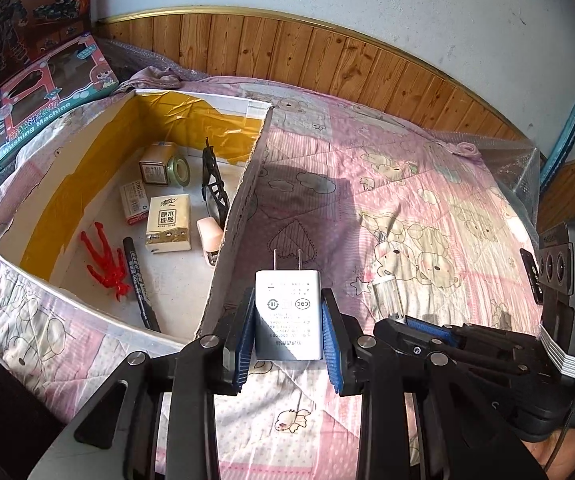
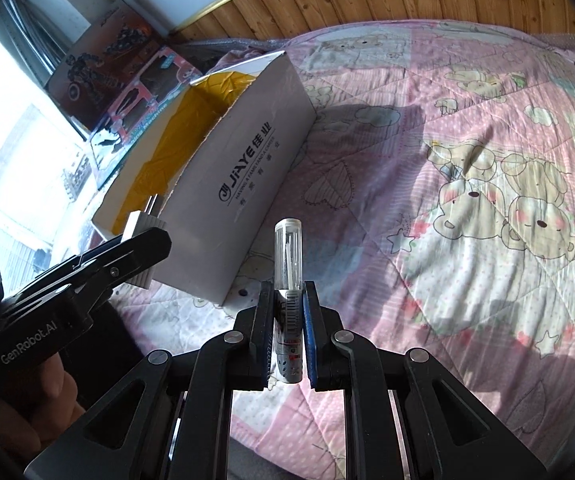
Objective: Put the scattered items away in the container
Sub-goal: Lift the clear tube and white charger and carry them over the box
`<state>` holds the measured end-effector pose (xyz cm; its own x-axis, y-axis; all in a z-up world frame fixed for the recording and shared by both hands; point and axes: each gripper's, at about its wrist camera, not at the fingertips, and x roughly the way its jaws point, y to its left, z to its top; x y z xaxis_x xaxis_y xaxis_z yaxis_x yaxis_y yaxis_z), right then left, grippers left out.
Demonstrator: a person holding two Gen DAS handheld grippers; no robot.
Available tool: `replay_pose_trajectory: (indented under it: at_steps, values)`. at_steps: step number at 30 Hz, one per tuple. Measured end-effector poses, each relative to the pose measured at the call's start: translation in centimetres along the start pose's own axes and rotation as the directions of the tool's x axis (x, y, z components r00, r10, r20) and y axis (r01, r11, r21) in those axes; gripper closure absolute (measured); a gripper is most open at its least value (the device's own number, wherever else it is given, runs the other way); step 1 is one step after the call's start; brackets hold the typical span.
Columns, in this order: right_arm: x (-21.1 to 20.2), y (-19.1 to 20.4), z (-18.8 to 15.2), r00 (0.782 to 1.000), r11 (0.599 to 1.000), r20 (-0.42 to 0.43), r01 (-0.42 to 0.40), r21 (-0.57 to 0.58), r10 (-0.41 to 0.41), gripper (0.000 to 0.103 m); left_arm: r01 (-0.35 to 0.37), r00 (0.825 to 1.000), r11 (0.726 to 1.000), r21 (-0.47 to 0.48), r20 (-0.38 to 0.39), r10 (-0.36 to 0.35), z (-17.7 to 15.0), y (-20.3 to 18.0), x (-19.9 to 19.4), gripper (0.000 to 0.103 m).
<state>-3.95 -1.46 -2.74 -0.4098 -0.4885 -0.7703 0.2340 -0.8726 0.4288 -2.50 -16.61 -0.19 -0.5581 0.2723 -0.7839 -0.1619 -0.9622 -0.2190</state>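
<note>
A pink cartoon-print bed quilt (image 1: 387,184) is carrying everything. On it the open cardboard box (image 2: 247,172) is sitting, already holding a tissue pack (image 1: 168,222), a red figure (image 1: 105,264), a black marker (image 1: 139,280) and other small bits — one looks like a tape roll (image 1: 179,170). The left tool (image 1: 288,330) is gripping a white charger plug (image 1: 288,312), prongs forward, just beside the box's near wall. The right tool (image 2: 286,334) is clamping a clear-capped pen (image 2: 287,280) — possibly a correction pen — near the box.
</note>
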Motion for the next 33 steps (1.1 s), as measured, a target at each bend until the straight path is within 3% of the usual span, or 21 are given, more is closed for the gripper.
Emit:
replay_pose_trajectory:
  at_steps: [15, 33]
  values:
    - [-1.0, 6.3, 0.8, 0.998, 0.996, 0.018, -0.060, -0.067, 0.061, 0.089, 0.013, 0.999, 0.999, -0.036, 0.045, -0.012, -0.3, 3.7, -3.1, 0.072]
    - [0.4, 11.6, 3.8, 0.996, 0.985, 0.000, -0.086, -0.148, 0.086, 0.089, 0.026, 0.997, 0.985, -0.171, 0.072, -0.014, 0.9, 10.9, -4.9, 0.072]
